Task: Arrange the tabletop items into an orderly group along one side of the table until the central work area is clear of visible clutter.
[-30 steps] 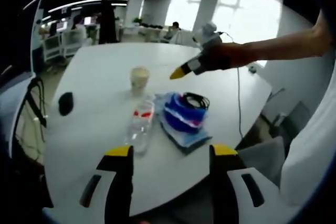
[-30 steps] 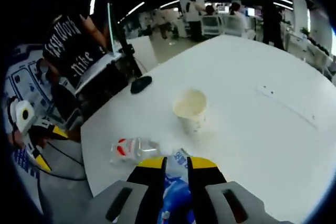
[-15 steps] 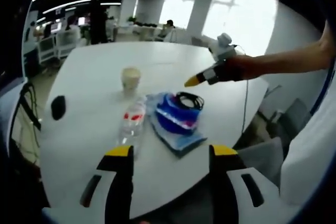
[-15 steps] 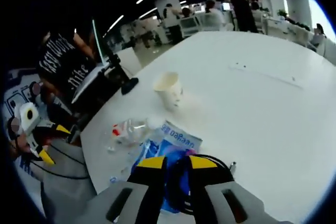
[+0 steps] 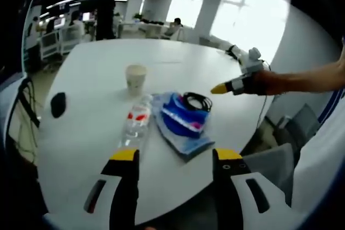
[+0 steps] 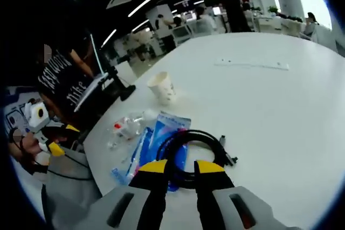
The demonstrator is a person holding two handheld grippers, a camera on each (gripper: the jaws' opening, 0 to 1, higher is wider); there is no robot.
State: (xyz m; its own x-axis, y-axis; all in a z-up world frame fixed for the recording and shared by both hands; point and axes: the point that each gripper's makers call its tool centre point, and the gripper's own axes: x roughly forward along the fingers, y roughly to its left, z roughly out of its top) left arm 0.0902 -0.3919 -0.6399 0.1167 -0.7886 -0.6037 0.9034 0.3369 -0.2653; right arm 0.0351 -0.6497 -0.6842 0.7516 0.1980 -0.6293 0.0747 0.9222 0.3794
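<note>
Right gripper (image 6: pixel 176 166) fingers narrow, empty, pulling back off cable (image 6: pixel 197 149). Left gripper (image 5: pixel 171 154) wide, empty, hovering off near table (image 5: pixel 215 68) edge. Cable, blue pouch (image 5: pixel 180 125), bottle (image 5: pixel 136 125), cup (image 5: pixel 136 78) now clustered near that edge; mouse (image 5: pixel 57 104) apart, unsorted.

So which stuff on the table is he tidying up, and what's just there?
To tidy: paper cup, plastic bottle, blue packet, coiled black cable, black mouse.
Just there: white table, office chairs, people in the background.
</note>
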